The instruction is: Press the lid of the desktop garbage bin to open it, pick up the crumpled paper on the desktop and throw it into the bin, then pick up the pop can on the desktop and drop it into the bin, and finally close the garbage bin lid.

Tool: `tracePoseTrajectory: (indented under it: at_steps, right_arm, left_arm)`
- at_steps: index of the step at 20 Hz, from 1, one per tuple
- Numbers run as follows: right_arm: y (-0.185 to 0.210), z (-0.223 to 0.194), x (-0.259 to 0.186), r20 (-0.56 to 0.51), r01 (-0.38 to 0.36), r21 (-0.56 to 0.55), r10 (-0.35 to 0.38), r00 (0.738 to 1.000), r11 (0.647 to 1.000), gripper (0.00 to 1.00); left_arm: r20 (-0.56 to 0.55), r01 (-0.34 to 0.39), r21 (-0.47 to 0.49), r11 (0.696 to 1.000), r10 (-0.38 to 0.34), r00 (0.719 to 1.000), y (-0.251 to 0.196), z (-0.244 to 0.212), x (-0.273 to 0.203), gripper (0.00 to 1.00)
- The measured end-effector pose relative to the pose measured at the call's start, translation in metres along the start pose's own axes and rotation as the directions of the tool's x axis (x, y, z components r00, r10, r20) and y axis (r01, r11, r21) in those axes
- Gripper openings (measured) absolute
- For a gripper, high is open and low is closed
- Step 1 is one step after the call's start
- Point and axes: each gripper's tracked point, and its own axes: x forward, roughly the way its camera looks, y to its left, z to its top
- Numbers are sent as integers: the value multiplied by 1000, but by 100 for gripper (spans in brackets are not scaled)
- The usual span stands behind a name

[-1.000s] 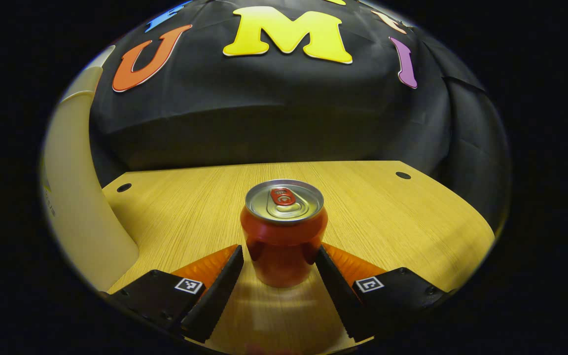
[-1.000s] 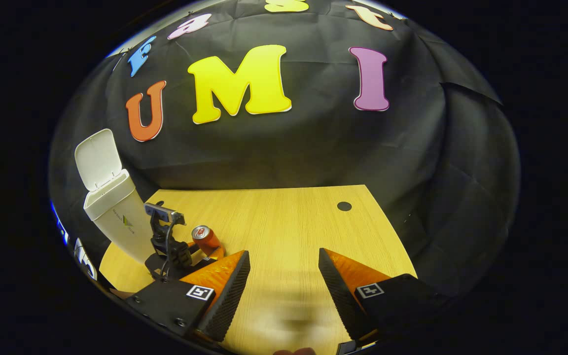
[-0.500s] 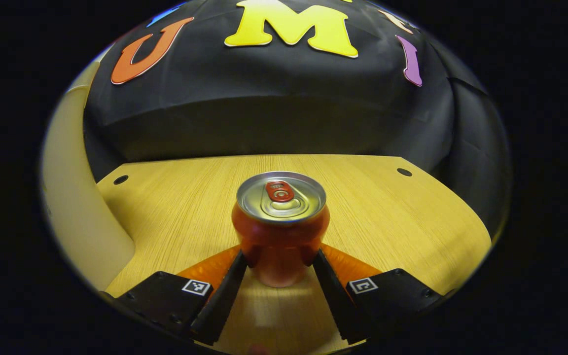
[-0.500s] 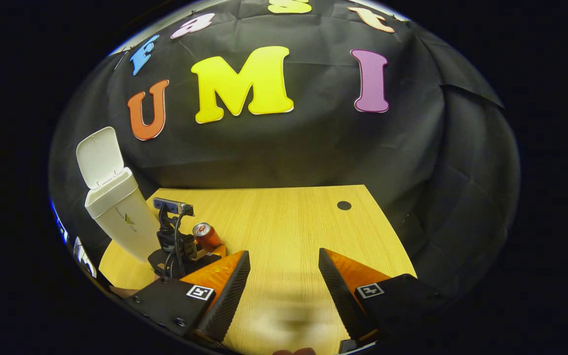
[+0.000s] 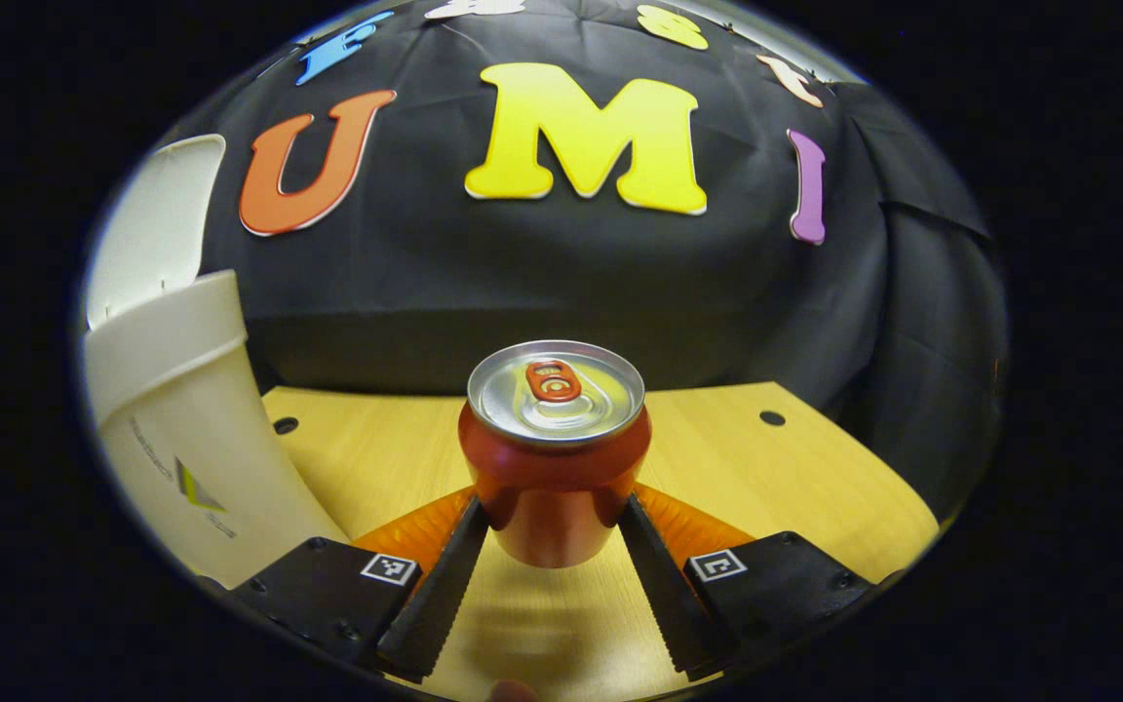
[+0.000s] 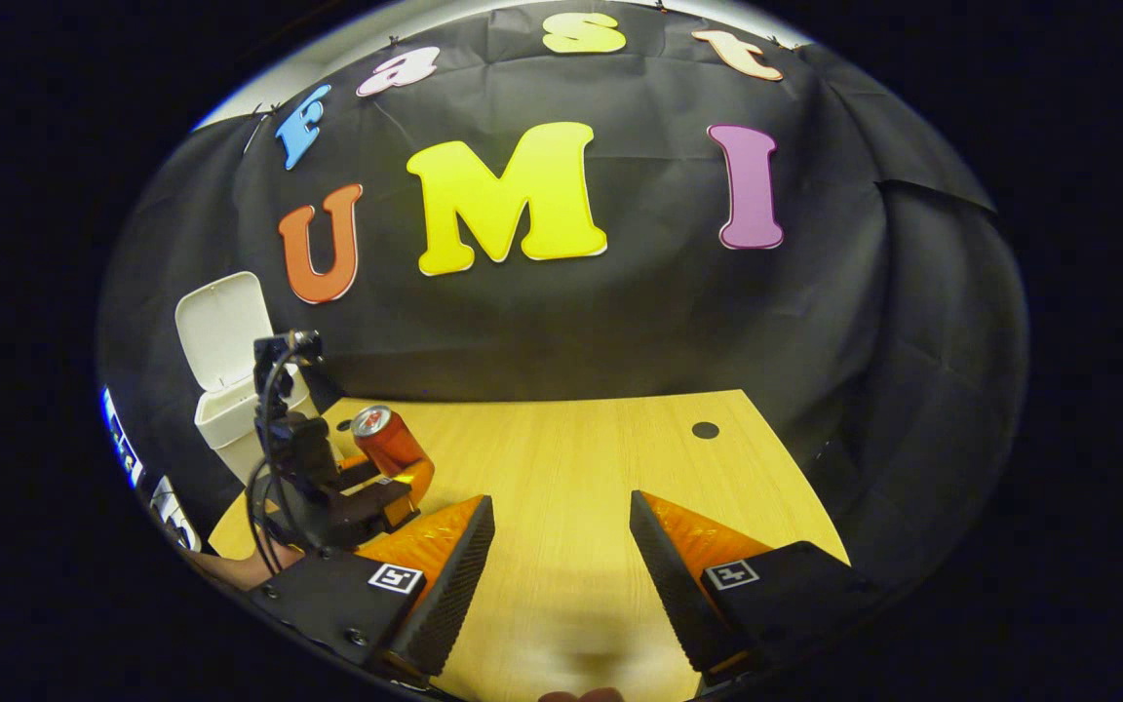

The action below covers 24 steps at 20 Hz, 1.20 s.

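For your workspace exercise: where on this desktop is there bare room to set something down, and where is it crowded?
Bare wood lies ahead of the open right tongs, out to the desktop hole and far edge. Crowded: the left end, where the left tongs hold the pop can beside the open bin.

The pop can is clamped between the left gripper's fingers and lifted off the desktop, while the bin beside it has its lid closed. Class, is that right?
Not quite. The lid of the bin stands open, tipped up behind the rim, as the right gripper view shows. The rest holds: the left gripper clamps the pop can, lifted off the desktop.
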Motion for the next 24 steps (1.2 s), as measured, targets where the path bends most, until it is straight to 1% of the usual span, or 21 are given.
tracePoseTrajectory:
  at_steps: [1, 3, 4, 6, 8, 10, 12, 13, 14, 15, 16, 20, 21, 22, 24]
  right_arm:
    - [2, 2, -1, 13, -5, 7, 5, 1000, 1000, 89]
    - [3, 8, -1, 38, -15, 9, 14, 999, 1000, 89]
    - [5, 10, -2, 46, -22, 12, 21, 999, 1000, 89]
    - [7, 15, -3, 63, -40, 31, 38, 997, 999, 89]
    - [10, 16, -1, 73, -56, 57, 52, 996, 997, 89]
    - [18, 17, 6, 70, -69, 83, 64, 996, 994, 89]
    - [28, 14, 12, 61, -88, 87, 83, 995, 992, 87]
    - [31, 13, 15, 57, -95, 80, 91, 994, 992, 91]
    - [35, 14, 18, 57, -105, 75, 101, 993, 992, 93]
    - [39, 15, 18, 57, -112, 72, 108, 992, 991, 87]
    - [42, 14, 19, 55, -119, 71, 115, 992, 990, 93]
    - [53, 14, 21, 55, -142, 74, 138, 989, 987, 93]
    - [53, 15, 21, 54, -142, 75, 138, 989, 987, 93]
    - [53, 14, 21, 53, -142, 78, 138, 989, 987, 93]
    - [53, 13, 22, 50, -140, 72, 137, 989, 987, 93]
  left_arm:
    - [31, -15, 15, 1000, 15, 999, 7, 22, -8, 86]
    - [107, -70, 64, 996, 63, 992, 32, 67, -23, 86]
    - [136, -98, 71, 993, 88, 987, 46, 86, -31, 85]
    - [175, -169, 75, 983, 154, 973, 77, 116, -45, 86]
    - [196, -238, 49, 970, 224, 955, 113, 129, -60, 86]
    - [203, -308, 27, 951, 296, 933, 150, 137, -72, 86]
    - [196, -366, 18, 930, 356, 914, 184, 138, -79, 86]
    - [184, -393, 8, 920, 385, 904, 200, 136, -83, 86]
    - [168, -418, -6, 909, 413, 895, 214, 133, -86, 86]
    - [146, -439, -15, 898, 436, 888, 226, 129, -88, 86]
    - [118, -461, -20, 887, 460, 880, 238, 122, -90, 86]
    - [31, -496, -45, 867, 497, 867, 263, 100, -88, 86]
    - [13, -509, -49, 859, 510, 860, 267, 97, -91, 86]
    - [7, -523, -48, 851, 524, 852, 271, 95, -94, 86]
    - [11, -531, -46, 846, 532, 847, 273, 96, -97, 87]
